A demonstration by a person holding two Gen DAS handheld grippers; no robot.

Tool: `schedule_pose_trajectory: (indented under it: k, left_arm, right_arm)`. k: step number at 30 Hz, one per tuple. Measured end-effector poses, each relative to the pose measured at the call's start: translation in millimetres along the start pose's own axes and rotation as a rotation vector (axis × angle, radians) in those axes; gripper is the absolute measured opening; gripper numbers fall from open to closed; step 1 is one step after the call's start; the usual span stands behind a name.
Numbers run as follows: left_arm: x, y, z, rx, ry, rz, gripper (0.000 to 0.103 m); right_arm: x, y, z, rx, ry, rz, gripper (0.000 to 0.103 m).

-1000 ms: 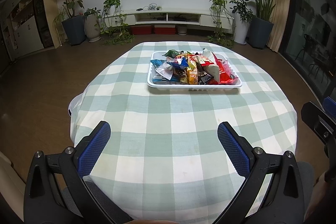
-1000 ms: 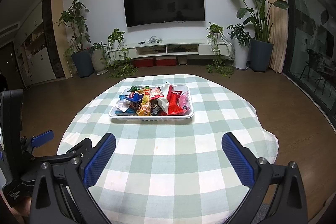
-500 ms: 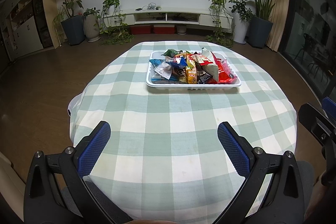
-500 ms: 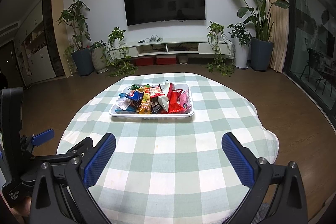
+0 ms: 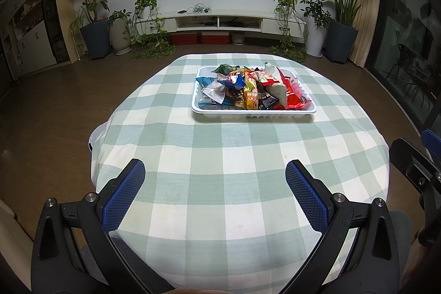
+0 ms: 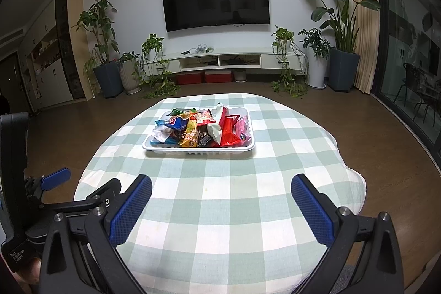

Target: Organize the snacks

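A white tray [image 5: 253,112] [image 6: 198,150] piled with several snack packets [image 5: 252,87] [image 6: 201,127] sits toward the far side of a round table under a green-and-white checked cloth [image 5: 220,156] [image 6: 234,183]. Red, yellow, blue and white wrappers lie jumbled in it. My left gripper [image 5: 215,181] hangs open over the table's near edge, well short of the tray, nothing between its blue pads. My right gripper [image 6: 220,194] is likewise open and empty near the front edge. Each gripper shows at the side of the other's view.
Brown wood floor surrounds the table. A wall-mounted TV [image 6: 216,0], a low white media console [image 6: 220,61] and potted plants [image 6: 341,46] line the far wall. Glass doors [image 5: 408,40] stand at right, cabinets [image 5: 30,37] at left.
Both views have shifted only slightly; the tray sits a touch lower in the right wrist view. Both grippers stay open and empty.
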State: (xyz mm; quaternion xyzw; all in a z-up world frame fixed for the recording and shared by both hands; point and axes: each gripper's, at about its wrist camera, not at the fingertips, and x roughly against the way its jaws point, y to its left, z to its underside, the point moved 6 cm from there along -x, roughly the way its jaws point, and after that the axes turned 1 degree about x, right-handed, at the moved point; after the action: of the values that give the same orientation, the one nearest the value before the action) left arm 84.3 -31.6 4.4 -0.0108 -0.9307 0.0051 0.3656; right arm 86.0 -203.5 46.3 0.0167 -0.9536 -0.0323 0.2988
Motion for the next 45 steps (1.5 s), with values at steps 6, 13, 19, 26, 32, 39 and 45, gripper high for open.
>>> schedule_pose_trajectory:
  k: [6, 13, 19, 26, 32, 39, 45]
  left_arm:
    - [-0.1, -0.1, 0.0, 0.000, 0.001, 0.000, 0.103]
    - [0.2, -0.2, -0.2, 0.000, 0.000, 0.000, 0.103]
    - [0.0, -0.3, -0.2, -0.001, 0.001, 0.001, 0.103]
    - [0.1, -0.3, -0.4, -0.001, 0.001, 0.000, 0.103]
    - [0.2, -0.3, -0.6, -0.002, 0.001, -0.001, 0.103]
    - [-0.1, -0.5, -0.5, -0.001, 0.001, -0.002, 0.103]
    - [0.4, -0.5, -0.8, -0.005, -0.003, 0.001, 0.103]
  right_arm:
    - [1.4, 0.7, 0.4, 0.001, 0.002, 0.000, 0.103]
    - [1.9, 1.8, 1.3, 0.001, 0.002, 0.000, 0.103]
    - [2.7, 1.7, 0.3, 0.001, 0.004, 0.000, 0.103]
    - [3.7, 1.8, -0.9, 0.002, 0.004, 0.000, 0.103]
    - [4.6, 1.8, -1.8, 0.001, 0.006, 0.000, 0.103]
    - [5.6, 1.9, -2.8, 0.002, 0.007, 0.000, 0.103]
    - [6.6, 2.9, -2.3, 0.003, 0.010, -0.001, 0.103]
